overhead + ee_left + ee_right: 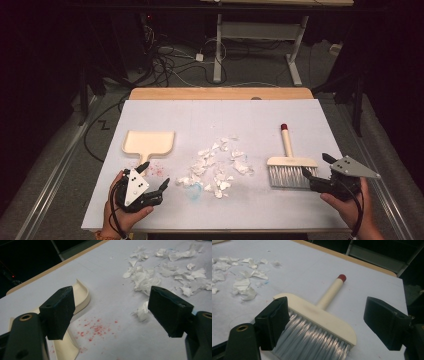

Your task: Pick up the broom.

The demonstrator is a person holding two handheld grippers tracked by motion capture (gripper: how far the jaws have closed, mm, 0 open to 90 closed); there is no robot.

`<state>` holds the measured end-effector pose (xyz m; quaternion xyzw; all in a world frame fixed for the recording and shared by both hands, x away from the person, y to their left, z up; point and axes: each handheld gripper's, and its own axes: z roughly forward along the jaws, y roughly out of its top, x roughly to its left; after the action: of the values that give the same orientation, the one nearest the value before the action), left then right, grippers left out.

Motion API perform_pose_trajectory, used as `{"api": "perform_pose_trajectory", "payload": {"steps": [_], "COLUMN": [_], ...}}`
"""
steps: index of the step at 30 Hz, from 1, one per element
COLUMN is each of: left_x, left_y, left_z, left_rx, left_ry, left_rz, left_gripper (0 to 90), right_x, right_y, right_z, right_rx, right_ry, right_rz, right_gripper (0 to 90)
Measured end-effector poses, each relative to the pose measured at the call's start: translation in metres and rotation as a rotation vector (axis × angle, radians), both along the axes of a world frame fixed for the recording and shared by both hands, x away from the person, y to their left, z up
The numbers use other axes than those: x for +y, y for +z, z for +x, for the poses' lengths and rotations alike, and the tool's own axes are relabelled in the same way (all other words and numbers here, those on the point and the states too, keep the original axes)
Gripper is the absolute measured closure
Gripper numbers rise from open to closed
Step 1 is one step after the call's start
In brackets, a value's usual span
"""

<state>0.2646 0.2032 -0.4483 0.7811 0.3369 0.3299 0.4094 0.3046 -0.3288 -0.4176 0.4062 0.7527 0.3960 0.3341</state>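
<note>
Near the tabletop's front edge, the left gripper (154, 176) stands wide open and empty just before the cream dustpan (148, 142); the right gripper (316, 166), equally spread, flanks the hand brush (291, 165) bristles without touching. Torn paper scraps (216, 167) lie between them. The left gripper view reveals red specks (96, 328) beside the dustpan.

Paper scraps (216, 165) lie between dustpan (148, 142), left, and brush (290, 165), right
</note>
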Motion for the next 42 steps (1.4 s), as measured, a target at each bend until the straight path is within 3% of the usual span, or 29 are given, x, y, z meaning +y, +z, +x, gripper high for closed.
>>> {"api": "perform_pose_trajectory", "payload": {"steps": [6, 10, 16, 22, 23, 24, 31, 35, 42], "left_x": [-0.003, -0.004, -0.003, -0.003, -0.003, -0.004, -0.008, -0.011, -0.012], "left_y": [-0.001, -0.001, -0.001, -0.002, -0.002, -0.001, -0.003, -0.004, -0.006], "left_z": [-0.001, -0.001, -0.002, -0.002, -0.002, -0.003, -0.002, -0.001, -0.002], "left_rx": [0.003, -0.006, 0.009, -0.001, -0.001, -0.002, 0.004, 0.009, 0.03], "left_ry": [-0.014, -0.028, -0.025, -0.037, -0.037, -0.038, -0.041, -0.054, -0.07], "left_rz": [0.011, 0.023, 0.012, 0.015, 0.015, 0.02, 0.032, 0.048, 0.056], "left_gripper": [21.2, 21.2, 21.4, 21.3, 21.3, 21.3, 21.3, 21.3, 21.3], "right_x": [0.003, 0.003, 0.008, 0.018, 0.018, 0.019, 0.025, 0.027, 0.038], "right_y": [0.005, 0.014, 0.021, 0.008, 0.008, 0.002, -0.008, -0.016, -0.023], "right_z": [0.017, 0.036, 0.074, 0.1, 0.1, 0.107, 0.128, 0.139, 0.155], "right_rx": [0.048, 0.1, 0.159, 0.263, 0.263, 0.303, 0.409, 0.485, 0.55], "right_ry": [-0.045, -0.07, -0.111, -0.144, -0.144, -0.147, -0.187, -0.192, -0.212], "right_rz": [-0.004, 0.025, 0.002, -0.051, -0.051, -0.046, -0.077, -0.063, -0.07], "right_gripper": [22.7, 24.7, 25.3, 25.3, 25.3, 26.1, 29.0, 34.3, 37.8]}}
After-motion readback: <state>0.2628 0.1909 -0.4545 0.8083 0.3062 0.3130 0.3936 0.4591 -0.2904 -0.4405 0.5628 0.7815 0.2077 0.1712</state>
